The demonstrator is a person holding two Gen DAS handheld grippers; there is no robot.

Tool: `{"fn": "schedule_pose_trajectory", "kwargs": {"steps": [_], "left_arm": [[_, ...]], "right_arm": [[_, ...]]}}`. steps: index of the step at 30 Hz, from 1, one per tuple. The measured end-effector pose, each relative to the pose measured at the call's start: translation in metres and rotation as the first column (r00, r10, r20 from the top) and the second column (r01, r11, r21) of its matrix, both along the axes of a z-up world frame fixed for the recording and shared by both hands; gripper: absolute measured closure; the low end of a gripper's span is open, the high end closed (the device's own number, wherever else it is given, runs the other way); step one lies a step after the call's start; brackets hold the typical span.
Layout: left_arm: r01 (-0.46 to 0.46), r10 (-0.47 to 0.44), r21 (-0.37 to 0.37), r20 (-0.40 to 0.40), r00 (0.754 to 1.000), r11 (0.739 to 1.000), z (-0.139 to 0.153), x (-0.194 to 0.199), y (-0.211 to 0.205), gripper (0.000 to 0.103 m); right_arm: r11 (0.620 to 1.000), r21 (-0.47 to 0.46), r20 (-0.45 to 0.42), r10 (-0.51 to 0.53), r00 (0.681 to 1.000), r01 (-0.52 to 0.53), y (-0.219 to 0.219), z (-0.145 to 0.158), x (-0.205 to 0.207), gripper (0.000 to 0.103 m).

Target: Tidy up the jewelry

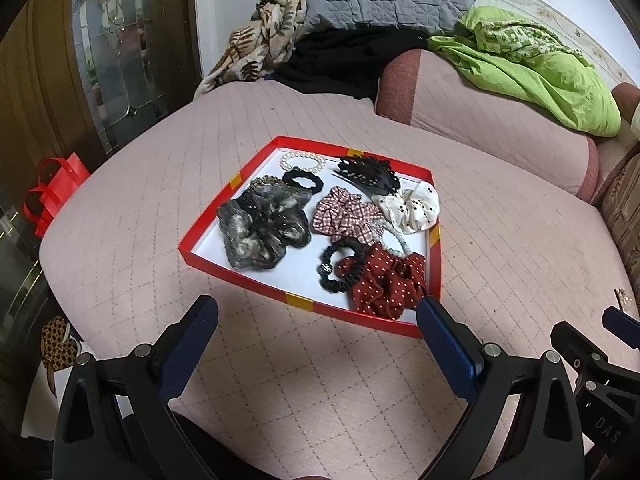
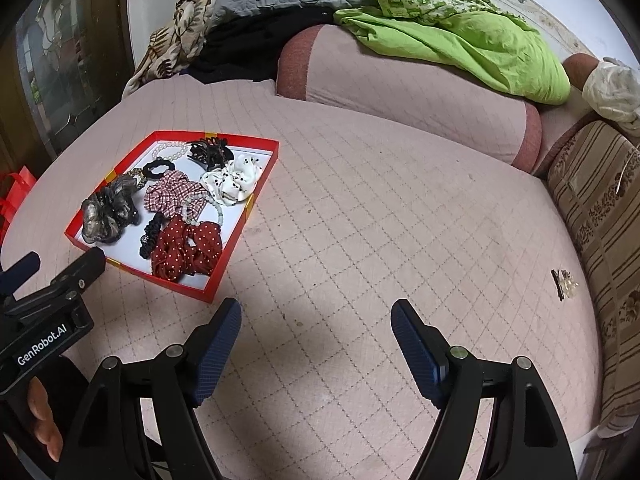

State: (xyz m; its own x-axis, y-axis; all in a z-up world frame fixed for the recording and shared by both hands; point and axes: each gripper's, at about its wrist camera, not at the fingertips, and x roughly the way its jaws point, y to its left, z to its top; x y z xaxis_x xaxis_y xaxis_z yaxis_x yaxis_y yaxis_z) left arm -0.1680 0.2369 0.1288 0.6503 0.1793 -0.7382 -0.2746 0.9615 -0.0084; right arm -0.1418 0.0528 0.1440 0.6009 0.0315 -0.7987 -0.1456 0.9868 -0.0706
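Jewelry tray (image 1: 202, 236): red box lid w/ white inside, sitting on the pink quilted bed cover (image 1: 132, 216), just ahead of your left gripper (image 1: 316, 320). In it you've got a grey scrunchie (image 1: 262, 226) at left, a checked scrunchie (image 1: 344, 216) in the middle, a red dotted scrunchie (image 1: 386, 284) at the near right corner, and a white dotted scrunchie (image 1: 412, 208) at right. A black hair tie (image 1: 338, 264) lies touching the red dotted one. At the back sit a pearl bracelet (image 1: 302, 162), a 2nd black tie (image 1: 306, 180) and a black claw clip (image 1: 368, 174). A bead string (image 1: 394, 236) runs between the checked and red scrunchies.

Your left gripper is wide open, nothing in it; its right finger overlaps the tray's near right corner in the left view, can't tell if touching. Your right gripper (image 2: 316, 322) is also wide open and empty, over bare cover, tray to its left. A small clip (image 2: 564, 282) lies alone near the striped cushion (image 2: 592, 208), well apart from the tray.
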Motion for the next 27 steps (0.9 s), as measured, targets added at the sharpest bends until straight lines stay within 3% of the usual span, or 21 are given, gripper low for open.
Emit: {"fn": "schedule_pose_trajectory", "kwargs": {"steps": [10, 27], "left_arm": [[0.019, -0.020, -0.032, -0.035, 0.999, 0.999, -0.008, 0.004, -0.004, 0.004], [0.003, -0.004, -0.026, -0.050, 0.999, 1.000, -0.013, 0.005, -0.004, 0.004]], "right_arm": [[1.000, 0.007, -0.014, 0.005, 1.000, -0.005, -0.003, -0.006, -0.001, 0.021], [1.000, -0.010, 0.008, 0.017, 1.000, -0.017, 0.001, -0.009, -0.005, 0.020]]}}
